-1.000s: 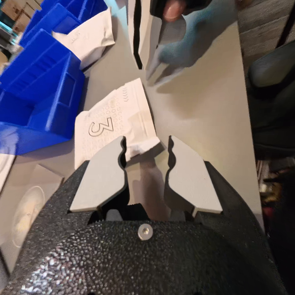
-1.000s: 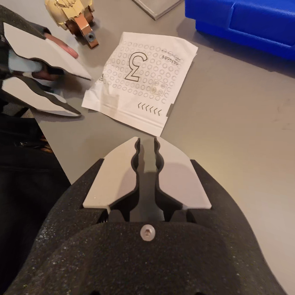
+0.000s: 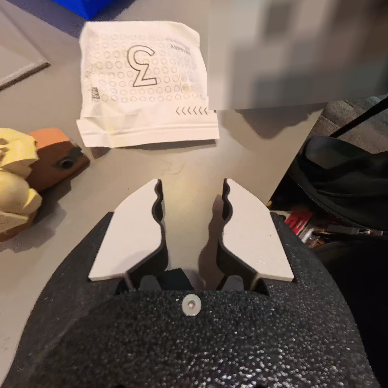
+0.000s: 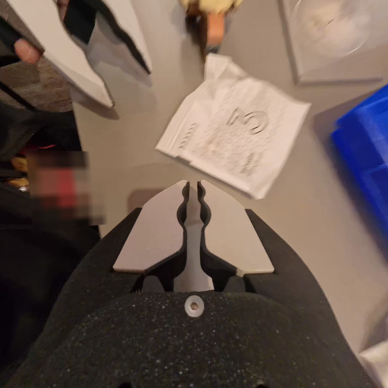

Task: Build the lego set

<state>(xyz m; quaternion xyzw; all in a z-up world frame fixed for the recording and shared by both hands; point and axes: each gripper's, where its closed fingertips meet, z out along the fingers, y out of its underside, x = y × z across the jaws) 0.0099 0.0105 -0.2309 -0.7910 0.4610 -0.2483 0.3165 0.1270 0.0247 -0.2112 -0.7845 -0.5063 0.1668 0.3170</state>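
Note:
A white paper packet (image 3: 142,84) with a printed dot pattern lies flat on the grey table (image 3: 189,157). In the left wrist view my left gripper (image 3: 192,180) is open and empty, a short way back from the packet's sealed edge. In the right wrist view, which is motion-blurred, my right gripper (image 4: 193,182) hovers just short of the packet's (image 4: 231,136) near edge. Its jaws are almost closed, with a thin slit of table showing between them and nothing in it. The left gripper (image 4: 130,87) shows at the upper left of that view, held by a hand.
A yellow and brown toy figure (image 3: 19,178) sits left of the packet. A blue bin (image 4: 361,157) stands to the right, and a grey tray with a clear bag (image 4: 336,42) lies behind. A black bag (image 3: 346,178) sits past the table edge. Another white packet (image 4: 375,361) lies at the lower right. Spacing between my two grippers at the tips: around 12 cm. My right gripper is the nearer one to the white packet (image 4: 375,361): about 25 cm, against 40 cm.
My left gripper pulled back from the packet's corner, swung round to face its sealed edge and opened a little. My right gripper's jaws narrowed on air as it moved.

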